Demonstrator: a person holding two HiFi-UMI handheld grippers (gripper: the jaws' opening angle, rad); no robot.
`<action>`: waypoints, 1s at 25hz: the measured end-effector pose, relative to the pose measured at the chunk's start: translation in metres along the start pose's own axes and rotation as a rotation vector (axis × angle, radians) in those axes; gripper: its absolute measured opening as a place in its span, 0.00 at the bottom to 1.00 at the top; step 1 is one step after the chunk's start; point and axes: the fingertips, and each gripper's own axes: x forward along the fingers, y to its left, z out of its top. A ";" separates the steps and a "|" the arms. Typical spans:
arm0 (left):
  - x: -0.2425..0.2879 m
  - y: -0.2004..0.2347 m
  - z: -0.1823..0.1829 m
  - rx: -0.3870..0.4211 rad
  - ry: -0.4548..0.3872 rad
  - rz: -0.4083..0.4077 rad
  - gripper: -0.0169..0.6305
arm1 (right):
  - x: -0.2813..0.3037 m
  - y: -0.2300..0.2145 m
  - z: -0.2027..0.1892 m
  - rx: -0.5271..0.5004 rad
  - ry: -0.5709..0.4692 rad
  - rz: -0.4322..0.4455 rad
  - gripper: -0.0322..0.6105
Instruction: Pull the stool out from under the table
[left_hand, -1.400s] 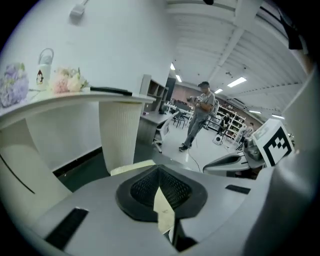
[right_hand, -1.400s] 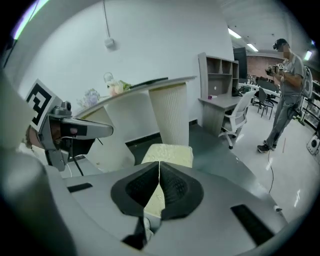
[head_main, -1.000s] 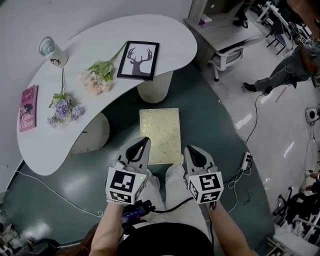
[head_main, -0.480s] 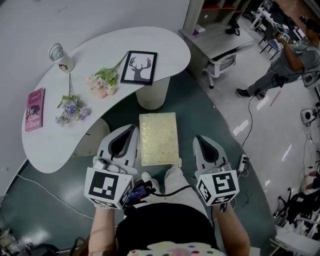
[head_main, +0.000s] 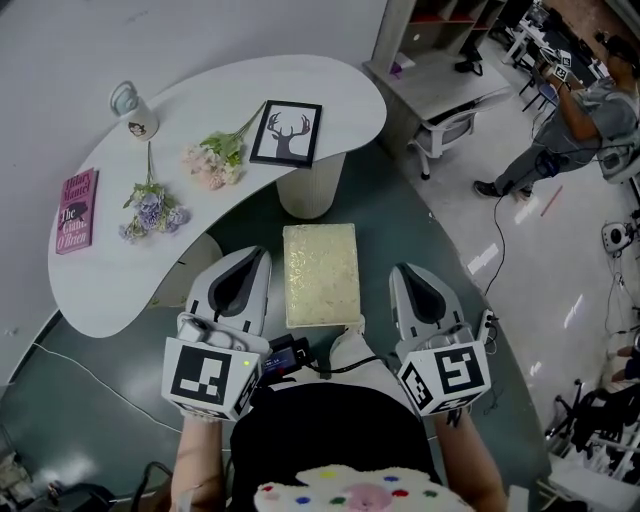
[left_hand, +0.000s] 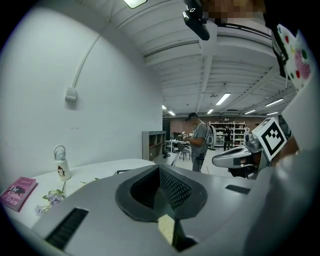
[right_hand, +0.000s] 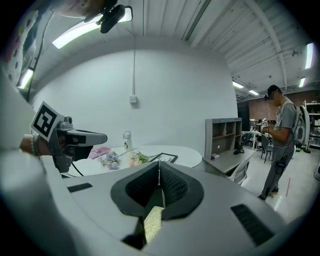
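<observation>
stool (head_main: 320, 273): rectangular seat, pale yellow-gold with a speckled, glittery surface, edges straight, corners slightly rounded. stands upright and level on the dark green floor (head_main: 420, 250), long sides running near to far. its whole top shows, out from under the bench top. far short edge lies near the foot of the far pedestal (head_main: 308, 185), not touching it.

bench (head_main: 300, 90): white, kidney-shaped top, its concave edge facing the stool. carried on two pale ribbed round pedestals, the far one just beyond the stool, the left pedestal (head_main: 190, 262) to the stool's left, apart from it.
</observation>
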 end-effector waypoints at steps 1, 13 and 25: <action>-0.001 0.000 -0.002 -0.001 0.003 -0.003 0.05 | 0.000 0.000 0.000 -0.002 0.003 0.001 0.11; -0.004 -0.003 -0.009 0.005 0.027 -0.003 0.05 | -0.001 0.010 0.001 -0.023 0.027 0.030 0.11; -0.003 -0.011 -0.016 0.012 0.038 -0.036 0.05 | -0.001 0.017 0.005 -0.042 0.024 0.043 0.11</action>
